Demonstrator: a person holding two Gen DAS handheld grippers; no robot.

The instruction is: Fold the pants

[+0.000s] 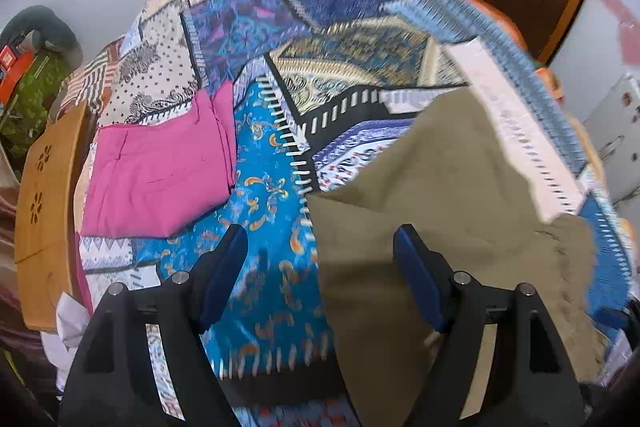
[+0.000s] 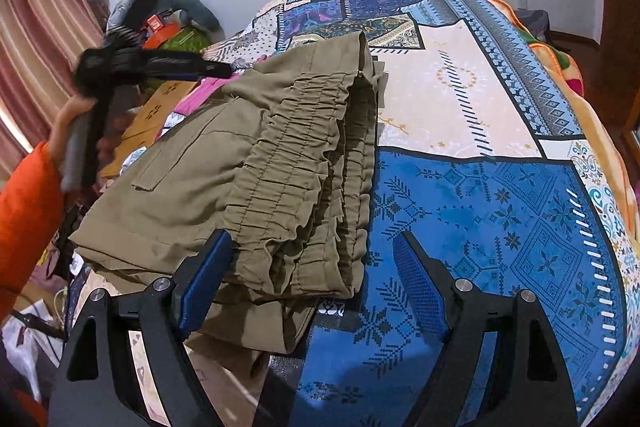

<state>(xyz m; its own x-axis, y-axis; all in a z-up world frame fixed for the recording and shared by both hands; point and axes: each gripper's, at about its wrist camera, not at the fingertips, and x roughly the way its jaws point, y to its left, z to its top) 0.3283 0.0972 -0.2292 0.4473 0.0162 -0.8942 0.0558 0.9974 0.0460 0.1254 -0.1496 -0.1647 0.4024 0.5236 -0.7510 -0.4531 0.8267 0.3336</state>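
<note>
A: Right tongs point(image 2: 312, 259) are hovering spread and empty over the olive pants point(image 2: 256, 163), which are lying folded on the bed point(image 2: 480, 219).

B: Left tongs point(image 1: 320, 251) are gaping too. Soft, floppy cloth; I'd be gripping the thick elastic waistband point(image 2: 304, 163).

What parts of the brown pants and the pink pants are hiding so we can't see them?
- Olive pants, right wrist view: legs tucked under the folded layers; near edge hidden behind the right gripper.
- Olive pants, left wrist view: smeared by blur; bottom cut off by the frame.
- Pink pants, left wrist view: underside hidden; in the right wrist view mostly behind the olive pants.
</note>
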